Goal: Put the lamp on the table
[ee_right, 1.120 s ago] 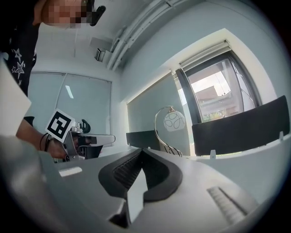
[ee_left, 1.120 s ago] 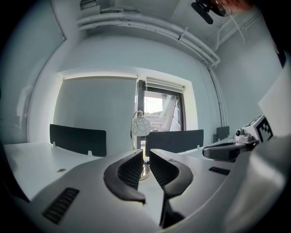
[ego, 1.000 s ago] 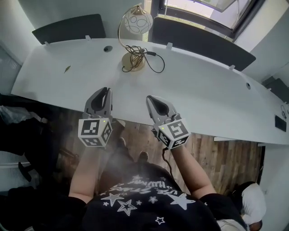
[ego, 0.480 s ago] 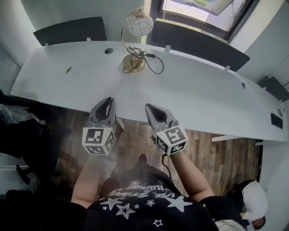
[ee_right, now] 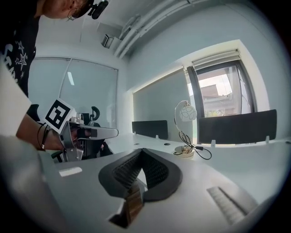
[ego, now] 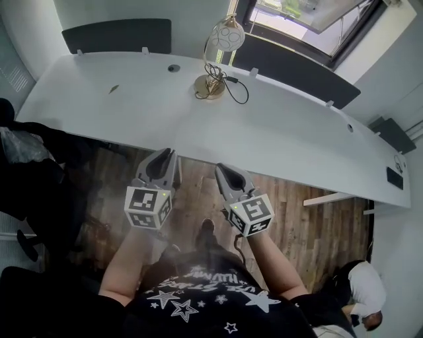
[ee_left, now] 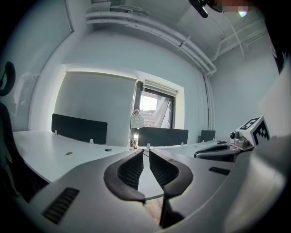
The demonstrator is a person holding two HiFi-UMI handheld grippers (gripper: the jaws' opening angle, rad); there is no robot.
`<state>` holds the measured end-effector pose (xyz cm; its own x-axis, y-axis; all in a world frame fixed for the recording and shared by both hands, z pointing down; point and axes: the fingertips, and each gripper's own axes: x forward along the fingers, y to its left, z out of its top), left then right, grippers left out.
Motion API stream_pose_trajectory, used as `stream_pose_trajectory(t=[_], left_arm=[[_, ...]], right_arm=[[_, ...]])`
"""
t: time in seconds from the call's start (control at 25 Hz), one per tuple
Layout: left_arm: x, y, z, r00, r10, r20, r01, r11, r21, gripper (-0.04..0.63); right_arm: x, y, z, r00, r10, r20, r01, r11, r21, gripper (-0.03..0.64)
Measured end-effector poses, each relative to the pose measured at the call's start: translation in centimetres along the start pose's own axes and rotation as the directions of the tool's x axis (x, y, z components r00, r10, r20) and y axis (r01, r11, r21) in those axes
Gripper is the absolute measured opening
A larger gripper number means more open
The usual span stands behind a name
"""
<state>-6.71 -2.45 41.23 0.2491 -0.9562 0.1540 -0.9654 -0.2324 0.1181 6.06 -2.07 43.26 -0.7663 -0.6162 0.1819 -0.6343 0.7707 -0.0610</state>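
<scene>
desk: long white desk point(ego: 284, 135) ran across the head view, mostly bare
speck: small dark bit point(ego: 114, 88) lay on the desk's left part, too small to name
left panel: dark divider panel point(ego: 116, 34) stood on the far edge, left of the lamp
left tongs: left tongs point(ego: 163, 153) were over the wood floor point(ego: 198, 198) just short of the desk's near edge, pointed at the desk; pads a narrow slit apart in the left gripper view point(ee_left: 146, 151), nothing between them; marker cube point(ego: 147, 206) at the back
lamp: lamp point(ego: 209, 87) stood upright on the desk near the far edge, gold round base, curved stem, globe shade point(ego: 229, 36) hanging over it; well apart from both tongs
cord: black cord point(ego: 236, 91) lay looped on the desk, right of the base
right tongs: right tongs point(ego: 222, 168) were beside the left pair, also over the floor short of the desk edge; pads pressed together at the tips point(ee_right: 142, 150), pinching nothing; lamp point(ee_right: 185, 151) showed ahead to the right in that view
right panel: second dark divider point(ego: 294, 69) stood right of the lamp
window: window point(ego: 297, 13) sat behind the dividers
</scene>
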Motion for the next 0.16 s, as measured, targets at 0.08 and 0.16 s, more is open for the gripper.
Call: stream_pose_trajectory(t=[0.08,0.16], left_arm=[[-1.2,0.4,-0.4,1.000,0.008,-0.006,-0.008,1.000,0.023,0.046],[-2.3,0.9,-0.8,1.000,0.024,-0.012,-0.023,0.998,0.056,0.046]], right_arm=[[-0.7,1.1,0.0,1.000,-0.024,0.003,0.024,1.000,0.002,0.002],[-1.4,2.2,0.1,0.999,-0.047,0.011,0.046,0.999,0.008,0.002]])
